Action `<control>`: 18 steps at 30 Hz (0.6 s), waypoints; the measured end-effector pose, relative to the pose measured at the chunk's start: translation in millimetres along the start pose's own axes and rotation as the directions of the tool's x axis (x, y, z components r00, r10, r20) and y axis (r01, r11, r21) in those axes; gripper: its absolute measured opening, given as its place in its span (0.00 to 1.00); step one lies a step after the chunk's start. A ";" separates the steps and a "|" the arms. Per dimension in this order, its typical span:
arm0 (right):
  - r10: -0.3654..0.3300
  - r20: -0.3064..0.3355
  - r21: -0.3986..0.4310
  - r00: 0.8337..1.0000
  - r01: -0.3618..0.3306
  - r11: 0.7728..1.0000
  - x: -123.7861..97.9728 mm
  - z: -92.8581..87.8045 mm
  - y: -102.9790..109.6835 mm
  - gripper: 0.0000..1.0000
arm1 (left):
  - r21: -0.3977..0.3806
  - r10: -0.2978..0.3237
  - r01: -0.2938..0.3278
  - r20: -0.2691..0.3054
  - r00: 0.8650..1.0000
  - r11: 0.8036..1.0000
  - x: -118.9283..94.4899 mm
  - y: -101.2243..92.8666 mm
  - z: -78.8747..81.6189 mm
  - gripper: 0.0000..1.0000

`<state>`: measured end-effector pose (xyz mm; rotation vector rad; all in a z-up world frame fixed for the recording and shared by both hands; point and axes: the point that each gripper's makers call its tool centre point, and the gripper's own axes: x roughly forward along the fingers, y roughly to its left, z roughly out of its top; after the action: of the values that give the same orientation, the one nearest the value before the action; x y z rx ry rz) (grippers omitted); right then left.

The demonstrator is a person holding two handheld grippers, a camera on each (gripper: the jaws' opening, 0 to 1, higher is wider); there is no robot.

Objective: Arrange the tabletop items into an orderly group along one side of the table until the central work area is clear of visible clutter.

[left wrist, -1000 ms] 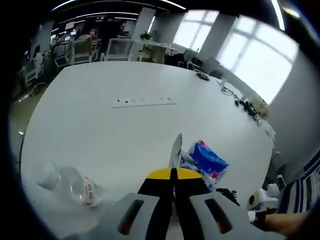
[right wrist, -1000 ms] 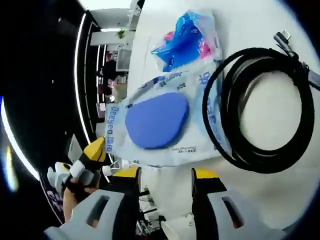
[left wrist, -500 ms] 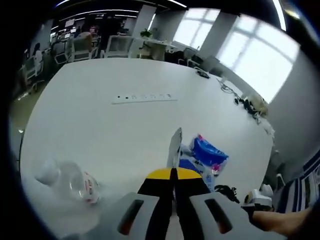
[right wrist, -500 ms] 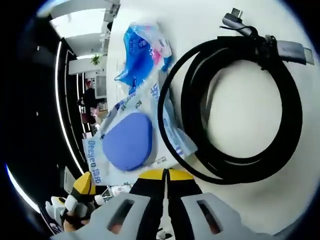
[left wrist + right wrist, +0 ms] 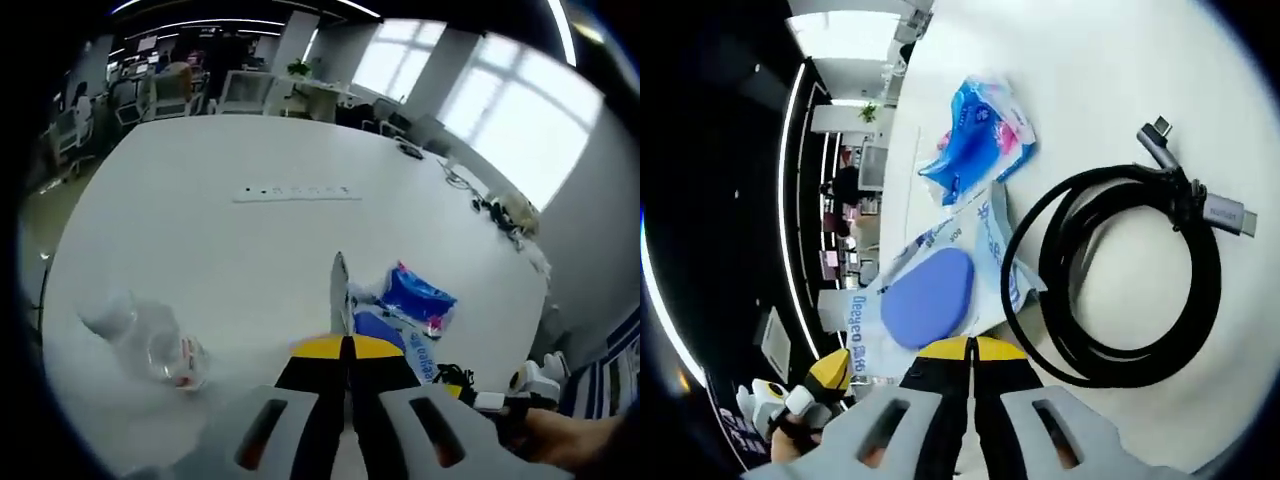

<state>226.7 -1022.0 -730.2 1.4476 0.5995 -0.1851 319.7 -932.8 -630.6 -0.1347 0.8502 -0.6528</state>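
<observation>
White table [image 5: 200, 250] carries all the items, with an office of chairs and bright windows across the top of the left gripper view.

Nearest in that view, my left gripper [image 5: 345, 345] has its jaws pressed together on the edge of the wipes pack [image 5: 338, 290], which stands up thin just above the tips at lower centre. A clear bottle [image 5: 150, 345] lies on its side at lower left. A blue packet [image 5: 415, 298] sits right of centre, and a power strip [image 5: 298, 192] lies farther up the table.

In the right gripper view, my right gripper [image 5: 972, 350] is clamped on the near edge of the wipes pack [image 5: 930, 300] at bottom centre. A coiled black cable [image 5: 1120, 290] lies at right, overlapping the pack's corner. The blue packet [image 5: 975, 130] lies beyond, toward the upper centre.
</observation>
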 end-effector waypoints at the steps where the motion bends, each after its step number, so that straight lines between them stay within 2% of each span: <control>1: 0.001 -0.001 -0.002 1.000 -0.001 1.000 -0.2 -0.4 0.4 0.00 | -0.005 0.001 -0.001 0.005 1.000 1.000 -1.4 0.2 0.6 0.00; 9: 0.030 -0.010 -0.069 0.999 -0.031 0.997 -0.8 0.9 10.6 0.00 | -0.008 0.000 0.000 0.040 0.999 1.000 -11.5 -1.4 3.8 0.00; 18: 0.041 -0.029 -0.211 0.999 -0.046 0.976 -3.6 10.6 18.7 0.00 | -0.099 0.000 0.010 0.102 0.995 0.995 -19.2 7.0 -4.2 0.00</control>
<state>235.3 -1030.5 -712.1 1.2567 0.5886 -0.0668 310.8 -915.4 -623.3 -0.2578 0.7843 -0.6037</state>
